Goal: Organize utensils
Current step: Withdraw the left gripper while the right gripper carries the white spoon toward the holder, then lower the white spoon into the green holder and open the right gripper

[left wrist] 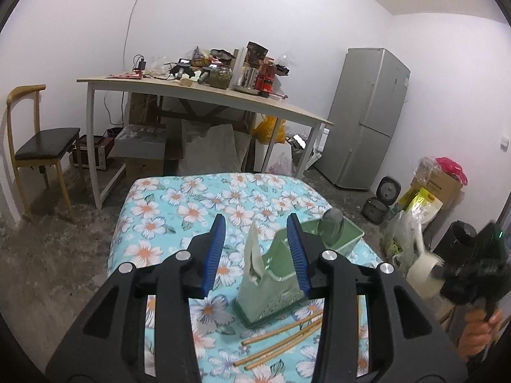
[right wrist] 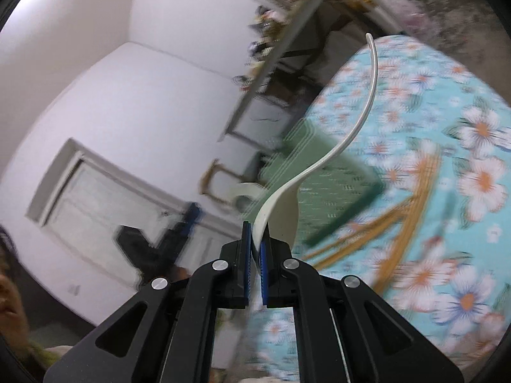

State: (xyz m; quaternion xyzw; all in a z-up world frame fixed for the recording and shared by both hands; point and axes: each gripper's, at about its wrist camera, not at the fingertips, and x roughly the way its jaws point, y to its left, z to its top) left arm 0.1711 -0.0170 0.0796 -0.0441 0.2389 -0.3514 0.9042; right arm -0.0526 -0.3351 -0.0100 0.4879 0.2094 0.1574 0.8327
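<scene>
Right wrist view blurs; right gripper (right wrist: 255, 239) pinches white spoon (right wrist: 354, 124); left gripper (left wrist: 255, 239) gapes wide.

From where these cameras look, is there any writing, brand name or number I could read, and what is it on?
None can be read.
Packages and bottles on the far table: print too small.
Yellow bag on the floor by the fridge: markings blurred.
Cardboard box behind it: unreadable.
Green utensil holder, white rice paddle, chopsticks: no text visible.
Right wrist view: motion-blurred throughout.
</scene>
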